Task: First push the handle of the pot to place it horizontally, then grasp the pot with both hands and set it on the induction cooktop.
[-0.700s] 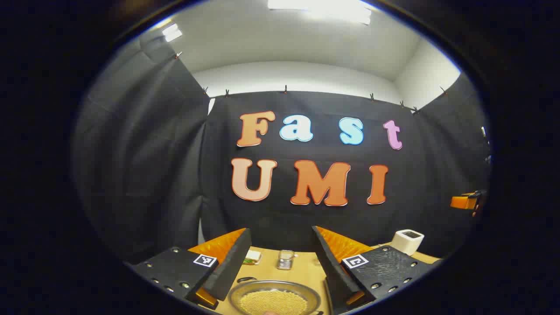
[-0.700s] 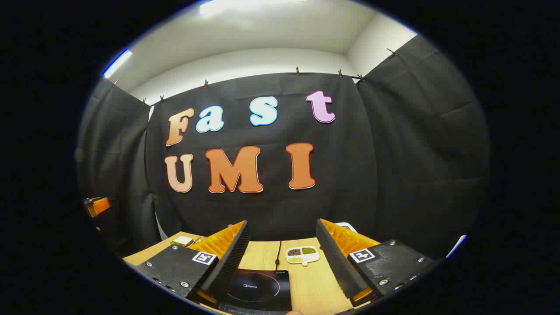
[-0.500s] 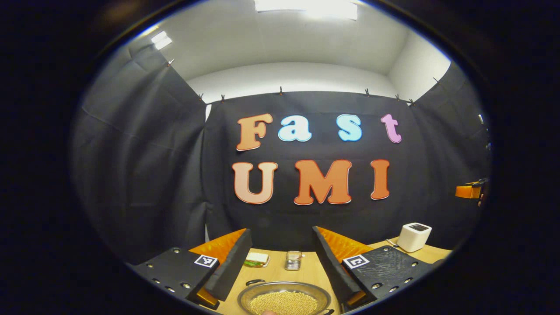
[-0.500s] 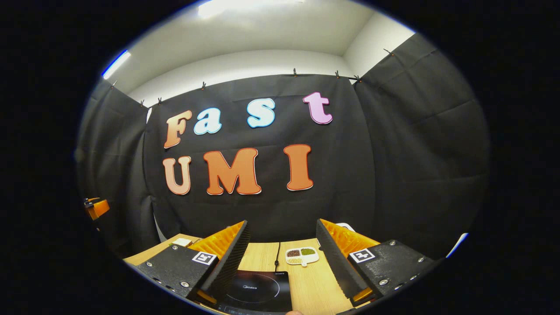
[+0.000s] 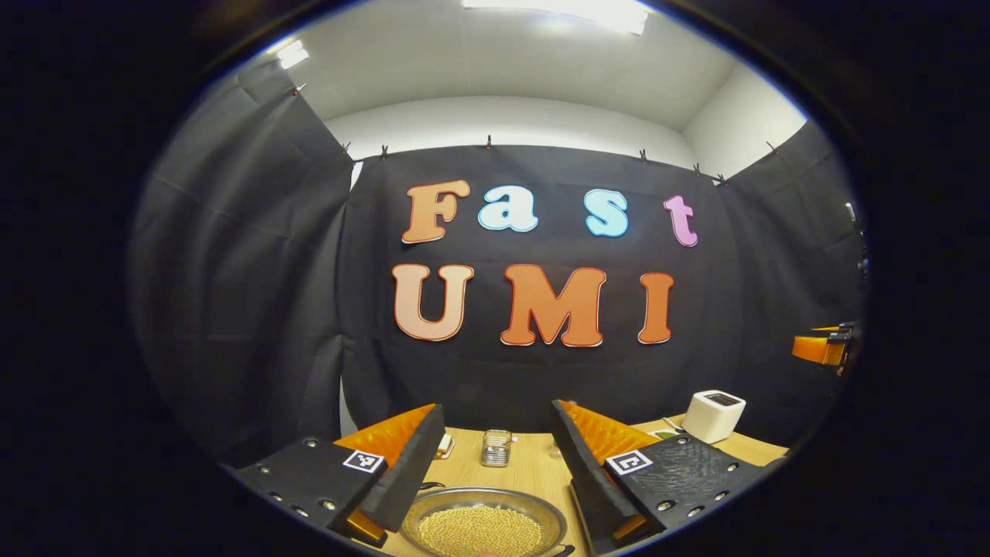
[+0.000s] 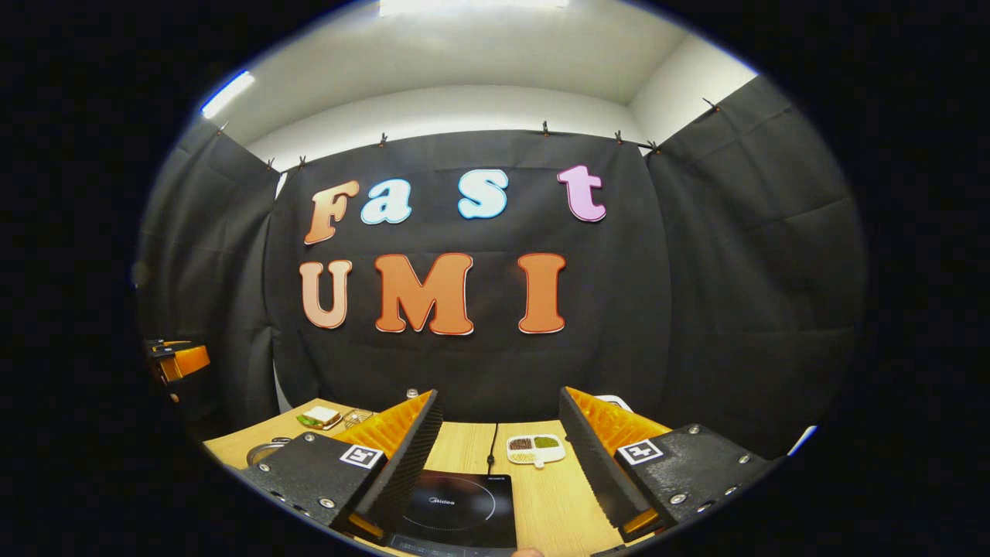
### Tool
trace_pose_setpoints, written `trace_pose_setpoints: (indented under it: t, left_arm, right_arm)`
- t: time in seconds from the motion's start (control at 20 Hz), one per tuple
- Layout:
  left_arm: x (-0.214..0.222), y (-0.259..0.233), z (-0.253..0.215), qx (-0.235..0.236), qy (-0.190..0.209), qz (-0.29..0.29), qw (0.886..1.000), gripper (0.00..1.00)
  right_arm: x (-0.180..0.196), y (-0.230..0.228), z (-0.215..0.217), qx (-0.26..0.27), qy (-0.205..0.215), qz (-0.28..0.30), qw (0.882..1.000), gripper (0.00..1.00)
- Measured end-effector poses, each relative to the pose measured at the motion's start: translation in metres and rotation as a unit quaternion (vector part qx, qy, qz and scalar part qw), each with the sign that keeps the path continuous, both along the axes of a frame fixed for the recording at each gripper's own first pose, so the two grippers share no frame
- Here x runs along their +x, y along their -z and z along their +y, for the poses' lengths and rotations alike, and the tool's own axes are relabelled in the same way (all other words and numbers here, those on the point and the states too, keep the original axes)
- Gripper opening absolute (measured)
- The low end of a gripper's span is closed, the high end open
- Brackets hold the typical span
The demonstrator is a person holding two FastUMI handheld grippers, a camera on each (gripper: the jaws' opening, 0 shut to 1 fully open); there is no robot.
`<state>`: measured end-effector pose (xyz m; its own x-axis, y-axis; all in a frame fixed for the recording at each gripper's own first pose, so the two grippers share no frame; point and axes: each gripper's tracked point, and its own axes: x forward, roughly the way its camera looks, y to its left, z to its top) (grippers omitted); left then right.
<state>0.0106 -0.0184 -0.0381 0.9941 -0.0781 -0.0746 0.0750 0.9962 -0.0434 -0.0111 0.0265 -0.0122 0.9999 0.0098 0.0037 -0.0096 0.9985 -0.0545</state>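
Note:
A shallow metal pot (image 5: pixel 483 526) holding yellow grains sits on the wooden table (image 5: pixel 526 464), low between the fingers of my left gripper (image 5: pixel 495 437), which is open and held above it. A thin dark handle (image 5: pixel 429 486) curves off the pot's far left rim. In the right gripper view, the black induction cooktop (image 6: pixel 460 507) lies on the table below my right gripper (image 6: pixel 499 429), also open with nothing between its fingers. The pot's rim (image 6: pixel 267 449) peeks out at the left there.
A small metal rack (image 5: pixel 496 447) and a sandwich (image 5: pixel 444 444) lie beyond the pot, a white box (image 5: pixel 713 415) at the right. A cord (image 6: pixel 492 445) runs back from the cooktop, beside a white dish of beans (image 6: pixel 535 448). A sandwich (image 6: pixel 319 418) lies far left.
Both gripper views have shifted slightly: the left one swung a little, sliding the pot and rack leftward. The right one turned so more of the table's left side shows. Both grippers stay open.

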Motion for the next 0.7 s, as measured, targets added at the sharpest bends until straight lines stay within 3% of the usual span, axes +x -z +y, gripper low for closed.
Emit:
trace_pose_setpoints:
  t: [0.1, 0.15, 0.2, 0.3, 0.5, 0.6, 0.65, 0.7]
  left_arm:
    - [0.0, 0.004, 0.001, -0.007, 0.0, 0.006, 1.0, 0.89]
    - [-0.001, 0.008, 0.0, -0.008, 0.002, 0.009, 1.0, 0.89]
    - [-0.001, 0.011, 0.001, -0.005, 0.003, 0.013, 1.0, 0.89]
    - [-0.001, 0.015, 0.004, 0.007, -0.001, 0.019, 1.0, 0.89]
    - [-0.006, 0.025, -0.012, 0.013, 0.027, 0.032, 0.999, 0.93]
    - [-0.005, 0.029, -0.013, 0.017, 0.033, 0.035, 0.999, 0.75]
    - [-0.004, 0.032, -0.011, 0.019, 0.03, 0.038, 0.999, 0.6]
    - [-0.005, 0.037, -0.012, 0.019, 0.03, 0.042, 0.998, 0.56]
  right_arm:
    - [0.0, 0.003, 0.004, 0.005, -0.005, 0.003, 1.0, 1.0]
    - [0.001, 0.005, 0.004, 0.006, -0.006, 0.004, 1.0, 0.95]
    - [0.003, 0.006, 0.004, 0.007, -0.005, 0.006, 1.0, 1.0]
    - [0.005, 0.011, 0.002, 0.009, -0.004, 0.01, 1.0, 1.0]
    - [0.008, 0.016, -0.001, 0.017, -0.003, 0.015, 1.0, 0.95]
    - [0.01, 0.017, -0.005, 0.018, 0.002, 0.014, 1.0, 0.95]
    - [0.01, 0.017, -0.006, 0.018, 0.004, 0.014, 1.0, 0.95]
    - [0.01, 0.017, -0.008, 0.018, 0.006, 0.013, 1.0, 0.95]
